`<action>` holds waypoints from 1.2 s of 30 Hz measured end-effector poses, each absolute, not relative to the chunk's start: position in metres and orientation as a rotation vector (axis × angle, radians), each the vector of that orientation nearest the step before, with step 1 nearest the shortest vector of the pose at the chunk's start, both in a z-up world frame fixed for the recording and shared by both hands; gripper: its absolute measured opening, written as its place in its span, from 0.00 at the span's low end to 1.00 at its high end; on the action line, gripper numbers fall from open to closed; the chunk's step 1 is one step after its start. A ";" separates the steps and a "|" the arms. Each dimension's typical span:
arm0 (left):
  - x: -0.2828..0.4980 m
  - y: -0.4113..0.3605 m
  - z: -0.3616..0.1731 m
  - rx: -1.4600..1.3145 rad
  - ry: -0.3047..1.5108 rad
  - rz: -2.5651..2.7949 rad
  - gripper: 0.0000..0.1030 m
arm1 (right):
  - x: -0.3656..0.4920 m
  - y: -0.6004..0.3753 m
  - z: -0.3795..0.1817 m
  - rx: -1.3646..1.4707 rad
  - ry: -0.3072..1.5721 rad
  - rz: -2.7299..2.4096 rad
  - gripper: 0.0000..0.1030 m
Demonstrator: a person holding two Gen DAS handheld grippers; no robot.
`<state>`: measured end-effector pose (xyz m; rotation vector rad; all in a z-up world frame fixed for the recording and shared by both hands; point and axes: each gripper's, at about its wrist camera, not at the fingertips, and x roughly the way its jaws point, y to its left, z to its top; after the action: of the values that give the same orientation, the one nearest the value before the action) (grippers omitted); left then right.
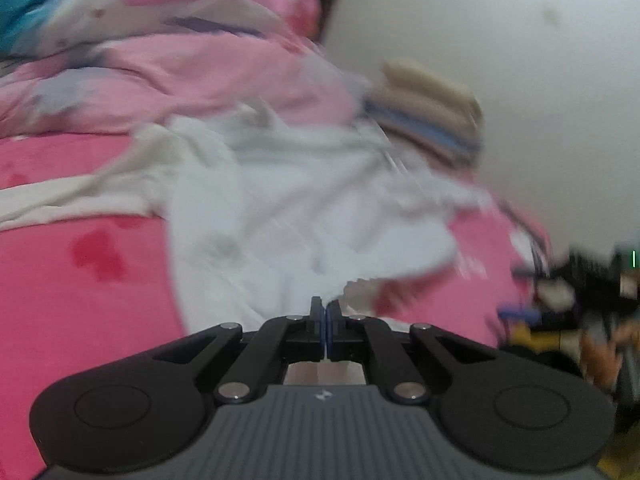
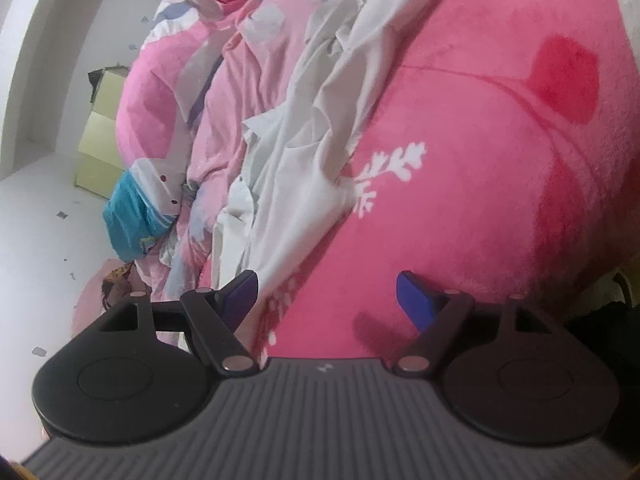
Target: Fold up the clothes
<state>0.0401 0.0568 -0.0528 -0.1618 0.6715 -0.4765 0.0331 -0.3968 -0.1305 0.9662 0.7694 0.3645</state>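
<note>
One white garment (image 1: 280, 208) stretches away lengthwise, pinched by the left hand-held gripper (image 1: 325, 312); right hand-held gripper (image 2: 326, 296) gapes empty.

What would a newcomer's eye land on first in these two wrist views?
The bright pink blanket fills most of both views, with a crumpled white garment strewn across it. The left tongs are shut at that garment's near edge, though blur hides whether cloth is pinched, while the right tongs gape open over bare blanket. A folded stack of clothes sits behind, by the white wall.

White garment (image 1: 280, 216) on pink, red-blotched blanket (image 2: 480, 168)
</note>
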 end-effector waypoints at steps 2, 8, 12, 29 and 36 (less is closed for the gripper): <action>0.048 0.075 -0.051 -0.192 0.652 -0.422 0.01 | 0.037 -0.396 -0.131 0.968 0.771 0.362 0.75; 0.073 0.119 -0.058 -0.318 0.657 -0.300 0.01 | 0.048 -0.400 -0.130 0.979 0.776 0.348 0.75; 0.086 0.134 -0.070 -0.375 0.685 -0.250 0.01 | 0.058 -0.399 -0.130 0.977 0.778 0.344 0.75; 0.102 0.114 -0.092 -0.350 0.734 -0.253 0.02 | 0.133 -0.379 -0.123 1.081 0.715 0.512 0.75; 0.100 0.108 -0.091 -0.319 0.717 -0.260 0.02 | 0.170 -0.379 -0.114 1.138 0.613 0.555 0.75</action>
<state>0.0996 0.1076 -0.0913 -0.3187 0.7166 -0.2599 0.1703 -0.3795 -0.1140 1.1377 0.6129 0.5552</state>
